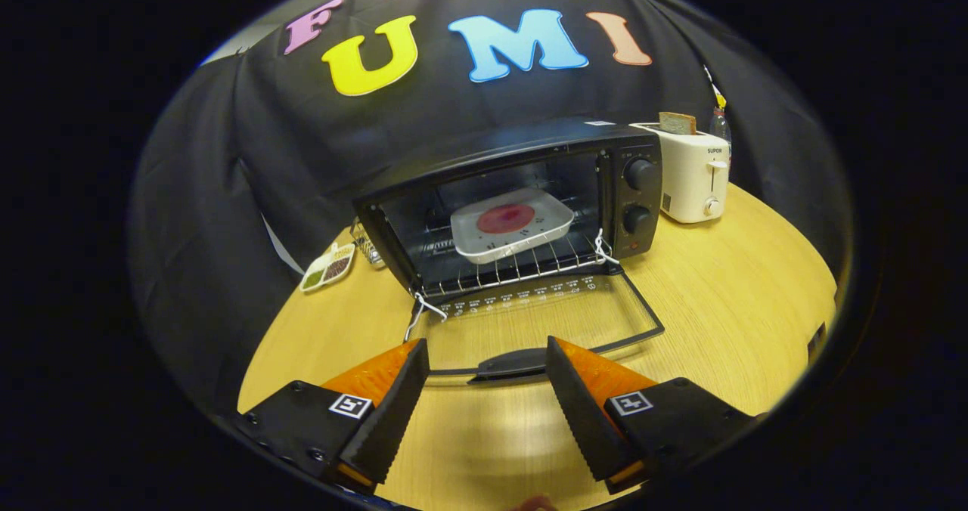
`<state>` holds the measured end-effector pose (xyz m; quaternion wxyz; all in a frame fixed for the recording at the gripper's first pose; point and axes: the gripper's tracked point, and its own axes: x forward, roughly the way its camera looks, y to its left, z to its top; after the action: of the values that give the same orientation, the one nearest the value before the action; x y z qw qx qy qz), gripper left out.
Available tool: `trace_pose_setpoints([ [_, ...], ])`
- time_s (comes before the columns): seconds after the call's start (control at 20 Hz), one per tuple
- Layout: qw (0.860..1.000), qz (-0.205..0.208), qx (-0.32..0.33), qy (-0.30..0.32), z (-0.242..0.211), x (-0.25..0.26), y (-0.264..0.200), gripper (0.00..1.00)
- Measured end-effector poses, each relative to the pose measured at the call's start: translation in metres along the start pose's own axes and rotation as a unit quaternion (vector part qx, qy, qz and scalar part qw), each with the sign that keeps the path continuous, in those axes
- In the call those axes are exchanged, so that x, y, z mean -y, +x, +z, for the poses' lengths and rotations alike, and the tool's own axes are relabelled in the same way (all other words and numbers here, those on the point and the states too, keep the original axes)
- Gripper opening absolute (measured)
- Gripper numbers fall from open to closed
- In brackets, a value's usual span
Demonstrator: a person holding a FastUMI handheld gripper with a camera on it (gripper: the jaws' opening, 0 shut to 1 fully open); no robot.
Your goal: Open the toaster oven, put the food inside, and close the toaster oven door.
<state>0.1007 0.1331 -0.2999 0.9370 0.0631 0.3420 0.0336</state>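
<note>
Gripper view: the hand-held gripper point(488, 360) sits low and level over the wooden bench point(726, 307), pointing straight at the toaster oven point(514, 201). Its two fingers point(393, 405) are spread wide apart, released, nothing between them but bare bench and, just ahead, the handle point(514, 363) of the oven door. No contact with that handle; the fingertips flank it, a little nearer than it.

The oven door point(537, 318) is dropped fully open, lying flat toward the gripper, glass panel facing up. Beyond it, inside the cavity, a white tray point(513, 225) rests on the wire rack point(522, 265), and on the tray sits a round reddish piece of food point(505, 218). So the food is in the oven, well beyond the fingers, straight ahead and slightly right of centre.

Two black knobs point(640, 193) stack on the oven's right panel. Far right, a white pop-up toaster point(692, 174) stands beside the oven with a slice of bread point(677, 123) poking out of the top. Far left of the oven, a small divided dish point(327, 267) lies on the bench.
</note>
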Motion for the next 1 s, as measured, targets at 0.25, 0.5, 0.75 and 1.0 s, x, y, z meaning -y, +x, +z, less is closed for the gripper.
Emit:
trace_pose_setpoints([
  [0.25, 0.998, -0.021, -0.053, -0.027, -0.035, 0.01, 0.012, 0.98],
  [0.5, 0.992, -0.061, -0.098, -0.054, -0.055, 0.029, 0.03, 0.98],
  [0.75, 0.99, -0.074, -0.104, -0.06, -0.058, 0.035, 0.047, 0.99],
  [1.0, 0.991, -0.07, -0.09, -0.069, -0.057, 0.035, 0.043, 0.98],
])
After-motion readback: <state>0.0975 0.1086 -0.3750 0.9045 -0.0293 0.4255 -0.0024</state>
